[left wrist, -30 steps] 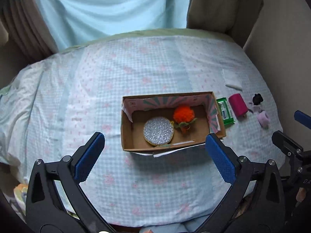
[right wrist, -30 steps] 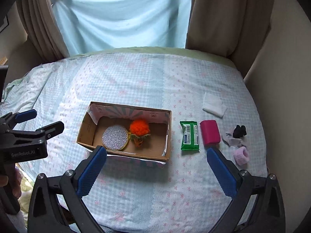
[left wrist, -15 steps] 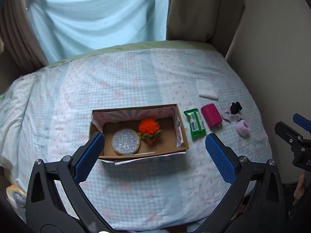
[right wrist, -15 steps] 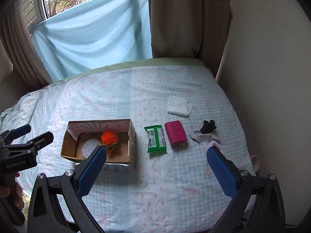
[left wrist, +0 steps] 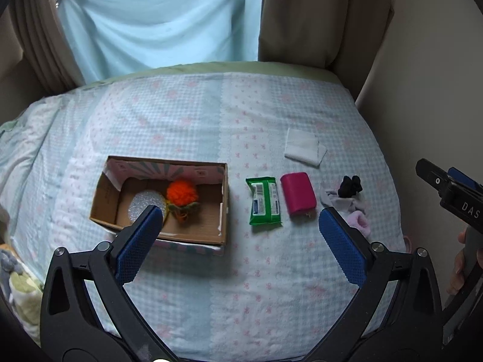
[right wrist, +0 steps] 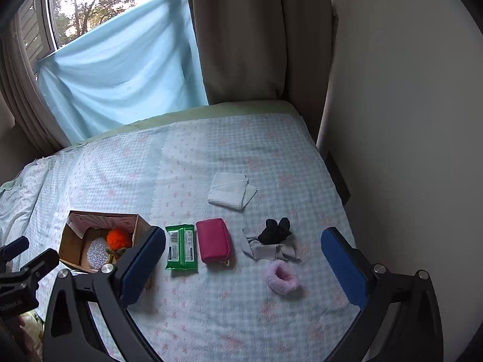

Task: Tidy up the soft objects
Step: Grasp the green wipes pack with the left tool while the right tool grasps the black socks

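An open cardboard box [left wrist: 217, 208] [right wrist: 68, 242] sits on the bed with an orange pompom [left wrist: 182, 192] [right wrist: 119, 239] and a silver glitter disc [left wrist: 142, 203] [right wrist: 98, 254] inside. To its right lie a green wipes pack [left wrist: 265, 200] [right wrist: 181, 248], a magenta pouch [left wrist: 298, 193] [right wrist: 213, 239], a black item on a grey cloth [left wrist: 348, 187] [right wrist: 273, 230], a pink fuzzy band [left wrist: 359, 223] [right wrist: 282, 275] and a white folded cloth [left wrist: 305, 147] [right wrist: 231, 190]. My left gripper [left wrist: 238, 241] is open and empty above the near bed. My right gripper [right wrist: 243, 267] is open and empty, hovering near the pink band.
The bed has a pale blue checked cover [left wrist: 211, 126]. A wall [right wrist: 407, 120] runs along its right side. Beige curtains [right wrist: 241, 36] and a blue sheet [right wrist: 120, 69] hang behind. The right gripper shows at the left wrist view's right edge [left wrist: 446, 187].
Both grippers have swung to the right and pulled back. The box has shifted left in both views and the loose items at the right now sit between the right gripper's fingers.
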`<action>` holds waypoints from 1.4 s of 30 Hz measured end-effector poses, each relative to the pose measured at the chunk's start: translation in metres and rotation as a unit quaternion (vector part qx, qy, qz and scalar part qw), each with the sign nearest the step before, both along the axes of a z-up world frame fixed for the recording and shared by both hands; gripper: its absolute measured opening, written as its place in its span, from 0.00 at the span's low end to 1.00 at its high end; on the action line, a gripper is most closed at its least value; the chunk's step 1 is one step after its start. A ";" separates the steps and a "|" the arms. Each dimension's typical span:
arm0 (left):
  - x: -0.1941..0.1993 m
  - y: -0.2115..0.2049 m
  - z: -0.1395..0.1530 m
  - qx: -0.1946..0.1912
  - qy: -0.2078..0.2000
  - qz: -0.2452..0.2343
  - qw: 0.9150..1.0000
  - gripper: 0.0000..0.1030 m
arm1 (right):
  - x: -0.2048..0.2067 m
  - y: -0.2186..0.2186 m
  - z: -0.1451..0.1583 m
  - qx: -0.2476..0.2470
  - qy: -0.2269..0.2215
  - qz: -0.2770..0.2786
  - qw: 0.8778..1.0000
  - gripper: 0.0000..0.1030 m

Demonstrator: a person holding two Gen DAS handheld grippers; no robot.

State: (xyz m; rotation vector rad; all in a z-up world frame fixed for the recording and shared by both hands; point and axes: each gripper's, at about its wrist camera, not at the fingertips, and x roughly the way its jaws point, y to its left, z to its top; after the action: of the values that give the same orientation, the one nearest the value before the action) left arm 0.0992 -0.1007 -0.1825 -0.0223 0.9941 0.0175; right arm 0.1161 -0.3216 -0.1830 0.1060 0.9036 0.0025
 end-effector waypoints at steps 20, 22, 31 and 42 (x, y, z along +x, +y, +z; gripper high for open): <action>0.096 -0.071 -0.194 0.041 0.093 -0.005 0.995 1.00 | 0.075 -0.047 -0.132 0.018 0.069 -0.011 0.997 1.00; 0.105 -0.071 -0.212 0.056 0.103 -0.003 0.993 0.99 | 0.080 -0.050 -0.150 0.020 0.079 -0.015 0.997 1.00; 0.139 -0.067 -0.279 0.068 0.142 -0.005 0.988 0.92 | 0.109 -0.055 -0.212 0.014 0.096 -0.029 0.995 0.97; 0.161 -0.051 -0.319 0.033 0.164 0.008 0.986 0.77 | 0.131 -0.057 -0.259 0.019 0.114 -0.050 0.992 0.90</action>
State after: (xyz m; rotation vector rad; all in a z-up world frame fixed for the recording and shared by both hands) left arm 0.2601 -0.1516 -0.5019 0.0358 1.3231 0.0702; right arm 0.2475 -0.3786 -0.4417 0.1894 1.1254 -0.0879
